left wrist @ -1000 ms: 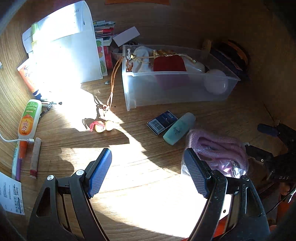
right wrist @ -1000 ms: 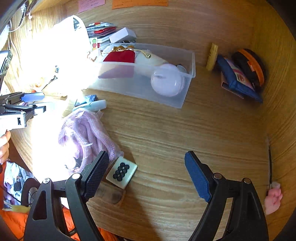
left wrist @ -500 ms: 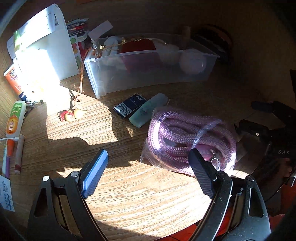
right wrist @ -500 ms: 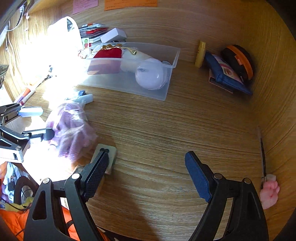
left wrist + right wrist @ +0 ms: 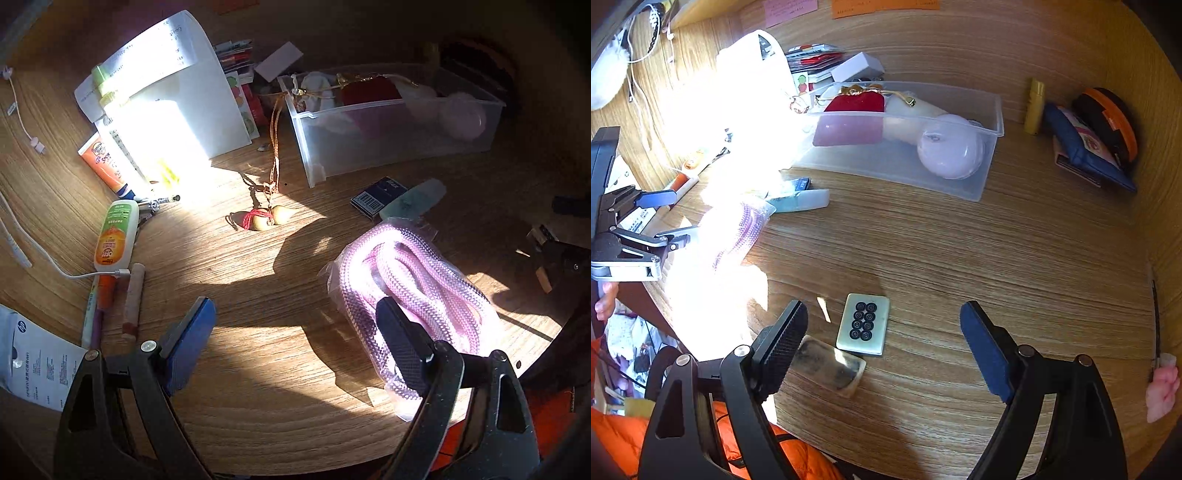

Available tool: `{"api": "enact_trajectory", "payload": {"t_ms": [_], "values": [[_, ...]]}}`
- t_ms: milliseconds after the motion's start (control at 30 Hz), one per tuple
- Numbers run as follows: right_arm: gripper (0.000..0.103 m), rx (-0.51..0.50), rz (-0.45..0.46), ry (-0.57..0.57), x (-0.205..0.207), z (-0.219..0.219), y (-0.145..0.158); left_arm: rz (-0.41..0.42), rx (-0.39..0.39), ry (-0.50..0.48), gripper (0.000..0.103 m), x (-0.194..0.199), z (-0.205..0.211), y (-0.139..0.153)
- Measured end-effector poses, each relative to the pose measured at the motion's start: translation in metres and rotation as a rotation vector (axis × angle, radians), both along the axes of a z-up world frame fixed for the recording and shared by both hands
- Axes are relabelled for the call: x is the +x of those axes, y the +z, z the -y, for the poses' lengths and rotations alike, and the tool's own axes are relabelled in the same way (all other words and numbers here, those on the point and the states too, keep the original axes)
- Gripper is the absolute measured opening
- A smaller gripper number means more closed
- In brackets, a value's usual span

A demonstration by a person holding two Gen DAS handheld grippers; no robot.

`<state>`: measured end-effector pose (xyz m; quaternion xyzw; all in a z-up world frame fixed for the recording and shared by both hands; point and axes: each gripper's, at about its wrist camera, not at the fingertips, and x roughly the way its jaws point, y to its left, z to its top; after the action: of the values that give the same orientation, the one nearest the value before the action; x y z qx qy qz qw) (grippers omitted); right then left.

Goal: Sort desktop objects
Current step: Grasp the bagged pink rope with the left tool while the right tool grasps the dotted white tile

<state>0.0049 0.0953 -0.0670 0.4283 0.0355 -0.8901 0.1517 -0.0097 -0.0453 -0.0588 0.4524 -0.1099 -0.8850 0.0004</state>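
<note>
My left gripper is open over the bare wooden desk. A coil of pink rope in a clear bag lies just right of it, partly behind the right fingertip, with nothing between the pads. My right gripper is also open. A pale mahjong tile with black dots lies flat on the desk between its fingers, untouched. A second worn block rests beside the left finger. The clear bin holds a red pouch and a lilac ball.
A blue box, a mint tube and a gourd charm lie before the bin. Tubes, pens and a white paper stand crowd the left. A yellow item, wallet and orange-rimmed case sit far right.
The left gripper's jaws widened, and its view swung over the rope and back left, leaving the rope at the right finger. In the right view the dotted tile now lies between the fingers.
</note>
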Motion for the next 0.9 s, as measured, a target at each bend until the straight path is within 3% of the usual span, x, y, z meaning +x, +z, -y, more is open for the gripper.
{"api": "enact_trajectory", "payload": {"t_ms": [167,400,600,900], "values": [[0.081,-0.017,0.017,-0.001,-0.005,-0.006,-0.004,0.046,0.153,-0.023,0.089,-0.001,-0.012,0.012],[0.080,-0.030,0.028,0.011,-0.005,-0.008,-0.010,0.188,0.289,0.027,0.089,-0.018,-0.038,-0.009],[0.069,-0.007,0.016,0.049,-0.004,-0.004,-0.010,0.199,0.268,0.077,0.089,-0.024,-0.046,-0.020],[0.036,0.063,-0.012,0.051,-0.006,-0.006,-0.010,0.184,0.218,0.099,0.097,-0.022,-0.046,-0.031]]}}
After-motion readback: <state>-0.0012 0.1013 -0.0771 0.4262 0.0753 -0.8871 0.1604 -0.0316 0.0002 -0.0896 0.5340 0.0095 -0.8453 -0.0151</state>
